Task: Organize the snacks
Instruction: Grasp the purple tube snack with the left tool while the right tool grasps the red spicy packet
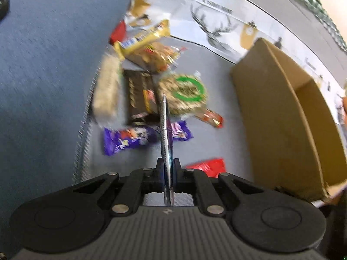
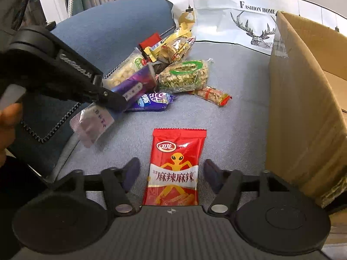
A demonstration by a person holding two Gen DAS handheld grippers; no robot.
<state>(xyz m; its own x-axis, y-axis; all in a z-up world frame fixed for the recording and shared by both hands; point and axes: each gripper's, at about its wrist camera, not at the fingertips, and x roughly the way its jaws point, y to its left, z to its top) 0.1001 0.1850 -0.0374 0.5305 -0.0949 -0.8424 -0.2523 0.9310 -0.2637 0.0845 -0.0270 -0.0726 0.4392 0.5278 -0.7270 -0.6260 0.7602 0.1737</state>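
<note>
**Snacks on the sofa, one packet pinched**

While the big brown cardboard box (image 2: pixel 303 99) stands at the right of the frame on the grey cushion (image 2: pixel 238 69), a heap of snacks (image 2: pixel 173 69) lies in the upper middle. Below the heap, in the lower middle of the right wrist view, a red packet (image 2: pixel 175 169) lies flat on the cushion. The right gripper (image 2: pixel 171 173) sits with its jaws wide apart, one on each side of the red packet, not touching it. At the left of that view, the left gripper (image 2: pixel 117 103) is closed tight on a thin purple packet (image 2: pixel 134 86) and holds it on its edge. In the blurry left wrist view, this packet (image 1: pixel 166 134) may be lifted just above the heap.
</note>
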